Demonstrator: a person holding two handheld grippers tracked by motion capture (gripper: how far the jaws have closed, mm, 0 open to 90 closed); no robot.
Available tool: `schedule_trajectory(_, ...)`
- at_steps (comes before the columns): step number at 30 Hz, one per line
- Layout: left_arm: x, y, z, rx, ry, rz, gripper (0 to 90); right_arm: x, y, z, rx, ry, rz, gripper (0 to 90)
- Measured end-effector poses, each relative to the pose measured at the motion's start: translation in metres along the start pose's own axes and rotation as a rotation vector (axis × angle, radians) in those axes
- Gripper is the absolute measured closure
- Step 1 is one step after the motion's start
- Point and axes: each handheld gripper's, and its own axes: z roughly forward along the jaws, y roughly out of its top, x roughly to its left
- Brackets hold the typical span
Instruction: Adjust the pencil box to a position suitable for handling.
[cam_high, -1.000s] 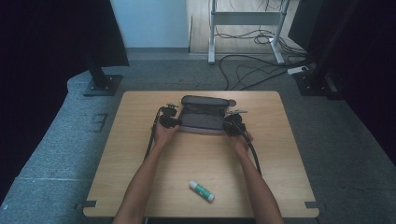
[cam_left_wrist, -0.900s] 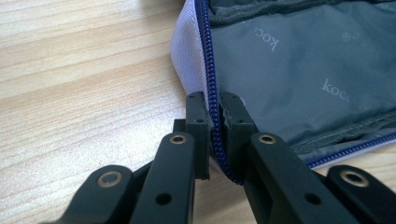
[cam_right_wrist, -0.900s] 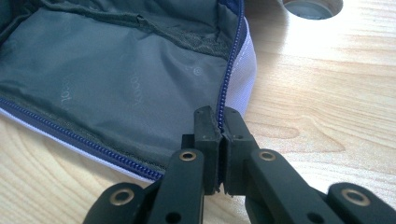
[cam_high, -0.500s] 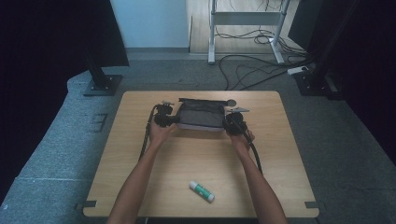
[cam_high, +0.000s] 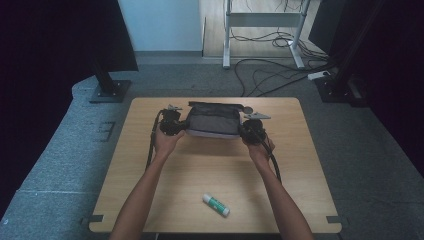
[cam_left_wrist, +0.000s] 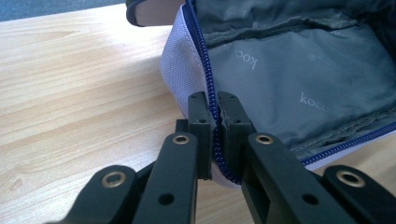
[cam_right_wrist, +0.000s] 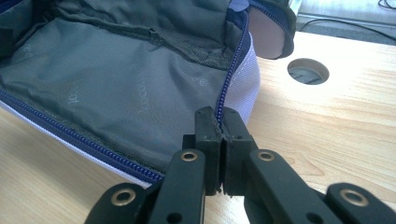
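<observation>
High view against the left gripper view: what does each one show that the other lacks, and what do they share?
High view alone: the glue stick lying near the table's front edge, the right gripper at the pouch's other end, both forearms, and the floor with its cables.

Left gripper view alone: the left gripper with its jaws shut on the blue zipper edge, and the grey lining printed with a logo inside the open pouch.

Both: the pouch lying open on the wooden table, held by the left gripper at one end.

A lab (grey carpet (cam_high: 60, 165), floor cables (cam_high: 270, 75), stand bases (cam_high: 107, 90)).
</observation>
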Motion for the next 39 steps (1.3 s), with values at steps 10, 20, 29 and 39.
schedule_trajectory(10, -0.004, 0.001, -0.021, -0.034, -0.013, 0.017, 85.5, 0.008, 0.008, -0.018, -0.025, 0.009, -0.034, 86.9)
schedule_trajectory(20, -0.002, -0.005, -0.031, -0.044, -0.024, 0.02, 85.7, 0.016, 0.012, -0.026, -0.039, 0.016, -0.056, 86.9)
schedule_trajectory(29, -0.003, -0.01, -0.039, -0.056, -0.03, 0.024, 85.7, 0.023, 0.012, -0.034, -0.046, 0.02, -0.089, 86.9)
schedule_trajectory(39, -0.007, -0.024, -0.052, -0.084, -0.05, 0.034, 85.5, 0.031, 0.003, -0.047, -0.049, 0.042, -0.116, 86.9)
